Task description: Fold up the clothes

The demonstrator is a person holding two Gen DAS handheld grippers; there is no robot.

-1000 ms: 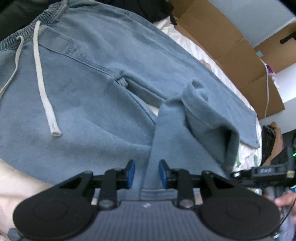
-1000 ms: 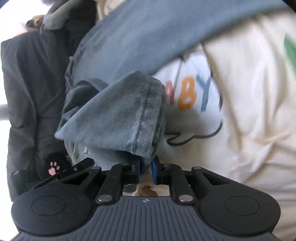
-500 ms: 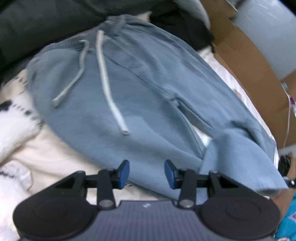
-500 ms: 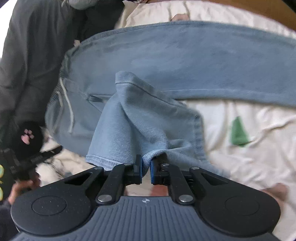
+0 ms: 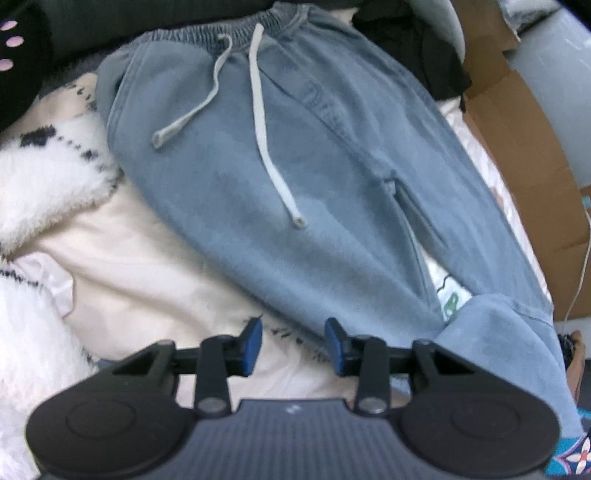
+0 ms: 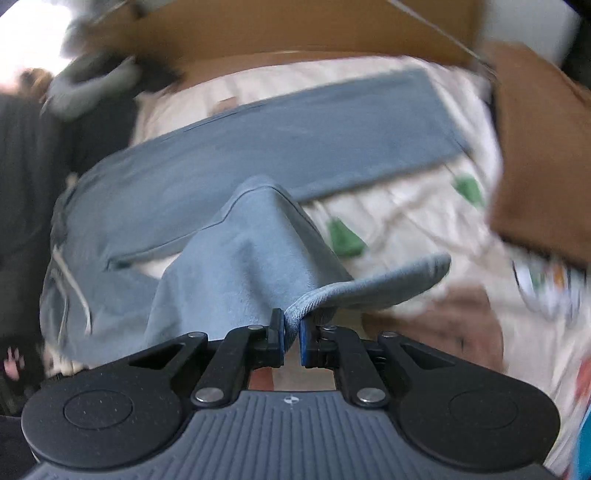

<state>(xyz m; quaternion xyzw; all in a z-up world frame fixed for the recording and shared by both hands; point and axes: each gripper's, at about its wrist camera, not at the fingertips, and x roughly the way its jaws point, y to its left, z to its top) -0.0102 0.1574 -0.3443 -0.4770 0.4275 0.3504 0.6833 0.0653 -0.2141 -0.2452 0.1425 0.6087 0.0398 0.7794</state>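
Light blue drawstring pants (image 5: 229,192) lie spread on a cream bed sheet (image 5: 147,266), waistband (image 5: 221,29) at the far end and the white cord (image 5: 271,158) across the front. My left gripper (image 5: 293,345) hovers over the near edge of the pants. Its jaws are closing, and nothing is between the blue pads. My right gripper (image 6: 291,334) is shut on the hem of one pant leg (image 6: 251,266), held up off the bed. The other leg (image 6: 295,140) lies flat behind it. In the left wrist view the raised leg (image 5: 498,339) shows at lower right.
Cardboard boxes (image 5: 517,129) (image 6: 535,147) flank the bed's far side. A white fluffy blanket (image 5: 44,184) lies left of the pants, and dark clothing (image 5: 424,48) (image 6: 22,184) is piled by the waistband. A white cable (image 5: 580,280) hangs at the right.
My left gripper let go of the pant leg and slid to the edge of the pants; its jaws stand wider. My right gripper rose, pulling the hem and its leg up off the bed.
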